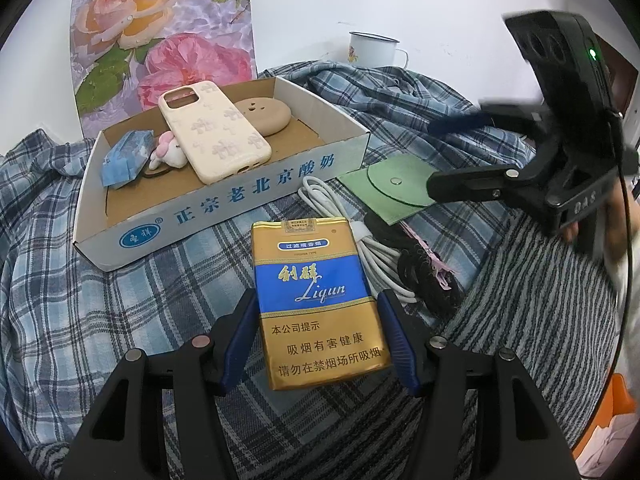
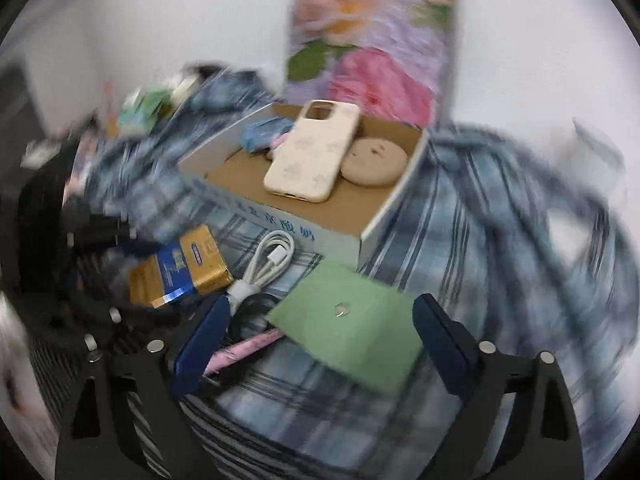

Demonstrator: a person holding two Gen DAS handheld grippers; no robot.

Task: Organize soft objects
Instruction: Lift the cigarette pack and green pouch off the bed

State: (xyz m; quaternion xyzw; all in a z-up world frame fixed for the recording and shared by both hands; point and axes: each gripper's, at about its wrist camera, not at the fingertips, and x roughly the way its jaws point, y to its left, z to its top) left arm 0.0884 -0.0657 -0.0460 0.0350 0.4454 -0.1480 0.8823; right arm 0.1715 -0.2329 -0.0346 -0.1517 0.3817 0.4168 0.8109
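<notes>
Left tool (image 1: 316,340) is clenched on the cigarette pack (image 1: 320,300); next I'd carry it into the box (image 1: 256,200). Right tool (image 2: 320,344) is released over the green pouch (image 2: 352,320).

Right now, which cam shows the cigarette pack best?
Left wrist: the cigarette pack is sharp and face-on between the left gripper fingers, its print readable. Right wrist shows the same pack small, blurred and tilted at the left, beside the white cable.

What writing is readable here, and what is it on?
Cigarette pack: "利群", "Liqun", "过滤嘴香烟", "本公司提示", "吸烟有害健康", "请勿在禁烟场所吸烟".
Pack's small print above the name: too small.
Cardboard box: "正宗老北京酸奶".
Box's oval logo: too small.
Right wrist view: all text blurred.
</notes>
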